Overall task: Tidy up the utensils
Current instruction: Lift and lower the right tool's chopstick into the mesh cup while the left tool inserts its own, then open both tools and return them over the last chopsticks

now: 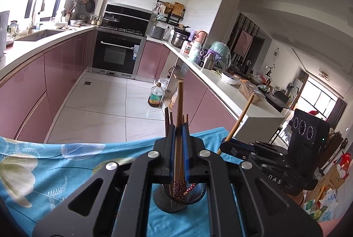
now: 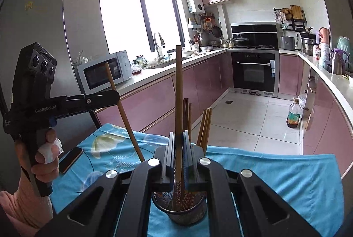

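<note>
A black mesh holder (image 1: pixel 179 197) stands on the blue floral cloth (image 1: pixel 55 170) with several chopsticks in it. My left gripper (image 1: pixel 178 128) is shut on a long wooden chopstick (image 1: pixel 179 104) held upright over the holder. My right gripper (image 2: pixel 179 135) is shut on another wooden chopstick (image 2: pixel 179 82), its lower end in the holder (image 2: pixel 178 208). Other chopsticks (image 2: pixel 205 126) lean in the holder. The left gripper (image 2: pixel 114 93) and its chopstick (image 2: pixel 123 113) show in the right wrist view; the right gripper (image 1: pixel 227 142) with its chopstick (image 1: pixel 241 117) shows in the left wrist view.
A phone (image 2: pixel 70 158) lies on the cloth at the left. A microwave (image 2: pixel 103 73) stands on the counter behind. An oil bottle (image 1: pixel 155 95) stands on the floor. The right counter (image 1: pixel 220 82) is crowded with pots and bottles.
</note>
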`<state>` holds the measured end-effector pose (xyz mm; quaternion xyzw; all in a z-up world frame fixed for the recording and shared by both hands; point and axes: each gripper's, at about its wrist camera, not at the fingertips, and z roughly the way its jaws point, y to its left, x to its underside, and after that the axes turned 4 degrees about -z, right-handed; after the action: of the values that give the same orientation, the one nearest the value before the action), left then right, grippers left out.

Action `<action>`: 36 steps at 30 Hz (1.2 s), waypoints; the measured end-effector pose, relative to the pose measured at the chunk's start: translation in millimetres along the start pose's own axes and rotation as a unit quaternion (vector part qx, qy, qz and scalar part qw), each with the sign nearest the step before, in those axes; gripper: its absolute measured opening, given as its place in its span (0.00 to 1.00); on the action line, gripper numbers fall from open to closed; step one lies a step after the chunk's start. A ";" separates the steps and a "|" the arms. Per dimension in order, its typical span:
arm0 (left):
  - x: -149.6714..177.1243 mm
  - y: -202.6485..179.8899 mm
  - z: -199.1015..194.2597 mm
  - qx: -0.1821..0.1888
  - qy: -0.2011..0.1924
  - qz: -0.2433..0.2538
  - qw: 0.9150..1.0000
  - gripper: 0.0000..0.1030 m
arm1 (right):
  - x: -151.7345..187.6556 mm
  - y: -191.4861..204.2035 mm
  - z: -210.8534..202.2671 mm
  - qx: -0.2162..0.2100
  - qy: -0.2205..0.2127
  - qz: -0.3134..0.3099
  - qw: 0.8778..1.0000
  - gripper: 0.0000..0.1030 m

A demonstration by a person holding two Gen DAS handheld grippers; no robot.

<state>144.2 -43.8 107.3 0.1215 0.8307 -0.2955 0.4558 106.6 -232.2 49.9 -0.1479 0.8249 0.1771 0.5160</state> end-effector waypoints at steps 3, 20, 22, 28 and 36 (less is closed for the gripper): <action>0.1 1.0 7.9 -0.003 0.006 0.002 1.000 0.06 | -1.3 -2.3 2.4 -0.001 0.003 0.001 1.000 0.06; 17.9 6.6 52.0 -0.037 0.063 0.029 0.997 0.06 | 15.4 -8.1 27.3 -0.005 0.045 0.013 0.999 0.06; 18.6 8.2 56.7 -0.039 0.069 0.031 0.996 0.06 | 16.9 -9.8 31.3 -0.006 0.051 0.016 0.999 0.06; 19.6 5.9 72.1 -0.043 0.089 0.043 0.994 0.06 | 21.7 -17.7 45.2 -0.004 0.069 0.027 0.997 0.06; 20.2 5.9 89.7 -0.052 0.105 0.043 0.992 0.07 | 23.7 -22.7 50.3 0.011 0.074 0.037 0.997 0.08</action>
<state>197.2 -94.4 51.6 0.1634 0.8825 -0.2178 0.3836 146.5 -231.6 5.0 -0.1245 0.8677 0.1755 0.4482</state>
